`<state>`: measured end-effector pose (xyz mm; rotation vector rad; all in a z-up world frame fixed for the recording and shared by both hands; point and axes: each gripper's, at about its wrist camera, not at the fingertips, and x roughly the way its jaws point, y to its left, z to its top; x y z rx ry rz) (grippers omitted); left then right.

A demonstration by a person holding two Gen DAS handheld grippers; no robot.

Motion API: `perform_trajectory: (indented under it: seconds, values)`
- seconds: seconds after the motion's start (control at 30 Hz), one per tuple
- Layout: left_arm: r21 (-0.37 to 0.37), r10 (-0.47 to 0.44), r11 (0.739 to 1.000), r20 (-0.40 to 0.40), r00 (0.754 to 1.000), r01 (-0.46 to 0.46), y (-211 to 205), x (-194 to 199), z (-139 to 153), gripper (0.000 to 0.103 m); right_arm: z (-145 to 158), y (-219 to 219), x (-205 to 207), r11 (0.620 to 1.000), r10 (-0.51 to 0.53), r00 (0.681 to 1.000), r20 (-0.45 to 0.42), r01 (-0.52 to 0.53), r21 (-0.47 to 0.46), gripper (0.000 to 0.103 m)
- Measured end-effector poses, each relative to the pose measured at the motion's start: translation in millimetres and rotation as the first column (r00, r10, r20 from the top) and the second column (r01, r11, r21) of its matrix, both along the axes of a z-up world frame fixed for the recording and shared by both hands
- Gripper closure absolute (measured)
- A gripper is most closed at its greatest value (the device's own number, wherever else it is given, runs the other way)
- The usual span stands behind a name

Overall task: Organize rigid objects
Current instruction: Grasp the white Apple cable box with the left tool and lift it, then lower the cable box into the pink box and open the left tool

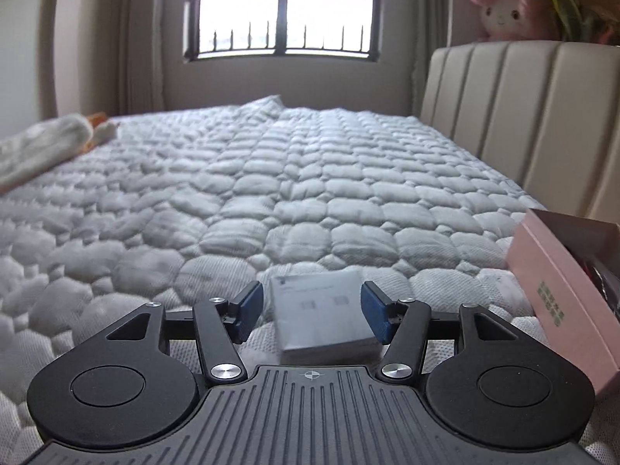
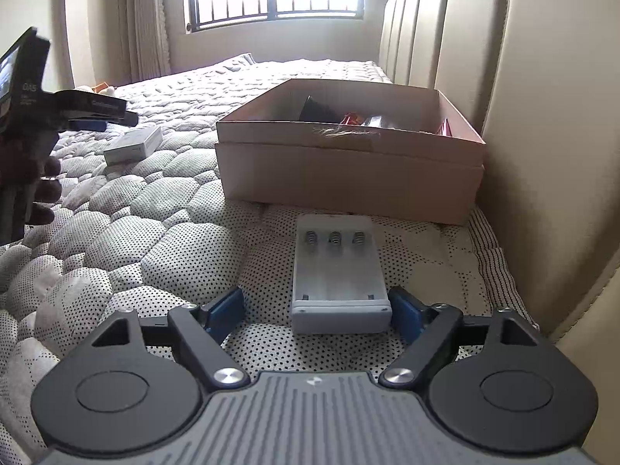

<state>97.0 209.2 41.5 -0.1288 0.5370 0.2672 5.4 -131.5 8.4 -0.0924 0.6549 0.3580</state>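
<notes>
Two grippers hover low over a quilted bed [image 1: 271,178]. Left gripper [image 1: 312,312], jaws spread, straddles a small white box [image 1: 325,310] lying on the bed. Right gripper [image 2: 317,310], also spread, flanks a grey battery holder [image 2: 339,275] just before an open cardboard box [image 2: 348,170].

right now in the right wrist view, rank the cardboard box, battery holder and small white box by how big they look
1. cardboard box, clearly largest.
2. battery holder.
3. small white box, though it lies farther from the camera, so its true size against the holder is unsure.
</notes>
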Motion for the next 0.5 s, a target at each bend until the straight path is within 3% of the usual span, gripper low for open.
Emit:
perform_trajectory:
  seconds: [0.13,0.27,0.4,0.5]
  values:
    - [-0.072,-0.014,0.997,-0.057,0.998,0.009,3.5,14.7,-12.0,0.042,0.0,-0.6,0.2,1.0,0.001,1.0,0.0,-0.001,0.004,0.021]
    - [-0.059,-0.022,0.998,-0.075,0.997,0.018,-5.5,26.0,-16.9,0.027,0.0,-0.6,0.1,1.0,0.001,1.0,0.0,-0.001,0.004,0.021]
    - [-0.01,-0.056,0.998,-0.16,0.985,0.055,-15.4,41.9,-27.4,0.025,-0.1,-0.8,0.4,1.0,0.002,1.0,-0.001,-0.002,0.005,0.02]
    - [0.007,-0.051,0.999,-0.139,0.989,0.052,-16.0,41.0,-28.5,0.025,0.0,-0.4,0.1,1.0,0.003,1.0,-0.002,-0.003,0.007,0.02]
